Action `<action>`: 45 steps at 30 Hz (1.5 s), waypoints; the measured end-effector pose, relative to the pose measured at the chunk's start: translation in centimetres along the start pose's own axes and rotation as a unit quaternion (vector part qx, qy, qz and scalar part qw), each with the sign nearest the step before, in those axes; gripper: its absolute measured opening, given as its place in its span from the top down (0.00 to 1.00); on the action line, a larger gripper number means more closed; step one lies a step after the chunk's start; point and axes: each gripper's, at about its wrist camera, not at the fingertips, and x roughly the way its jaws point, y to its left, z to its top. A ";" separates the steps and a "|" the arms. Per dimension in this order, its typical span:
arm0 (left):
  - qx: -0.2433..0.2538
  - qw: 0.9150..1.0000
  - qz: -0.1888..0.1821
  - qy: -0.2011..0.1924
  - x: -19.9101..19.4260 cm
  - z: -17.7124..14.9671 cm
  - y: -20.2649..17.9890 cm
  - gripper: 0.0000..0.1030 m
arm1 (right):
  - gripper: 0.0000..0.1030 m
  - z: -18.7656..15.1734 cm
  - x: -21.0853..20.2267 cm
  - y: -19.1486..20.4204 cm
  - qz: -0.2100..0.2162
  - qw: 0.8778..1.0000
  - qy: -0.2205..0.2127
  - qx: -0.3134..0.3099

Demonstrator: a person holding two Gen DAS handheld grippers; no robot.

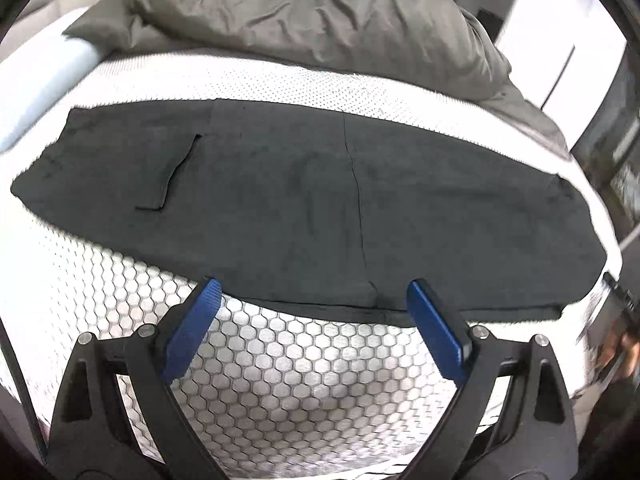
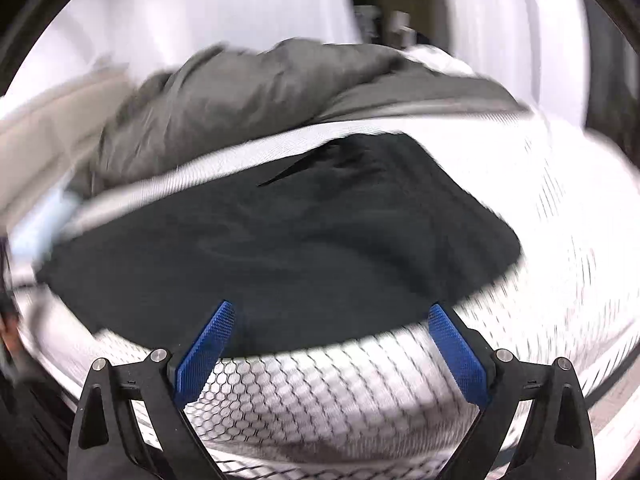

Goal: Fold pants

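The black pants (image 1: 304,204) are laid flat on the honeycomb-patterned mattress (image 1: 280,368), folded lengthwise into one long band so that a crosswise fold can follow. The left claw (image 1: 314,294) is held spread and empty at the band's near edge, its blue pads (image 1: 192,328) straddling the hem just ahead. The right claw (image 2: 330,316) is likewise spread with nothing pinched, over the near edge of the pants (image 2: 280,240). A grey duvet (image 1: 320,16) is bunched beyond the pants, clear of the folding area.
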 end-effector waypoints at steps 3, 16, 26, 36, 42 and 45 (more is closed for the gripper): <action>0.017 1.000 -0.020 0.010 0.7 0.1 -2.4 0.10 | 0.04 -1.1 -0.1 -4.0 0.038 0.990 -0.001 0.136; 0.160 0.986 -0.047 0.001 6.6 -2.2 -14.5 0.10 | 0.56 3.3 4.6 -7.9 0.054 0.963 -0.050 0.260; 0.083 0.995 -0.044 -0.034 4.6 -1.2 -9.4 0.10 | 0.78 7.7 1.4 0.0 0.073 0.973 -0.100 0.196; -0.067 0.994 -0.028 -0.077 0.0 -0.9 1.4 0.10 | 0.80 11.7 0.8 23.1 0.178 0.980 -0.088 -0.024; -0.109 0.990 0.003 -0.092 -2.0 -2.4 6.2 0.10 | 0.73 7.9 8.4 36.6 0.272 0.951 0.025 -0.144; -0.108 0.990 0.017 -0.094 -2.3 -2.9 7.4 0.10 | 0.69 3.3 12.2 39.6 0.270 0.928 0.149 -0.211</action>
